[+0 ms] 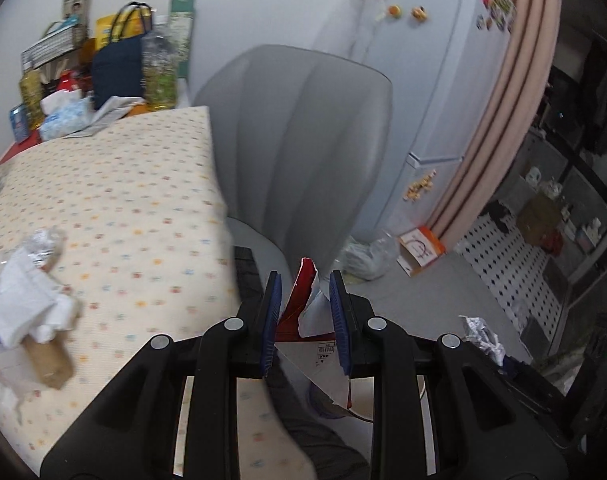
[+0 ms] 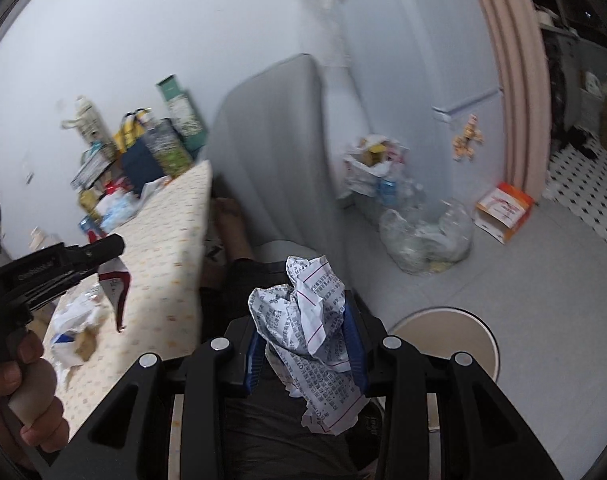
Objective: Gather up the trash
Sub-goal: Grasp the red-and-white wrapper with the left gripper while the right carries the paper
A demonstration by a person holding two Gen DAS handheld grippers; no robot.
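Observation:
My left gripper (image 1: 305, 280) is shut on a torn red and white paper wrapper (image 1: 303, 300), held in the air past the table's right edge; it also shows at the left of the right wrist view (image 2: 113, 280). My right gripper (image 2: 305, 320) is shut on a crumpled sheet of printed paper (image 2: 307, 320), held over a lap; the paper also shows in the left wrist view (image 1: 483, 336). More trash lies on the dotted tablecloth (image 1: 135, 200): crumpled tissues (image 1: 23, 304), a cardboard tube (image 1: 47, 360) and a foil ball (image 1: 41, 242).
A grey chair back (image 1: 303, 140) stands ahead. A clear plastic bag of trash (image 2: 427, 236) and an orange and white box (image 2: 503, 212) lie on the floor by the fridge (image 1: 443, 80). A round stool (image 2: 447, 332) is at lower right. Bottles and bags crowd the table's far end.

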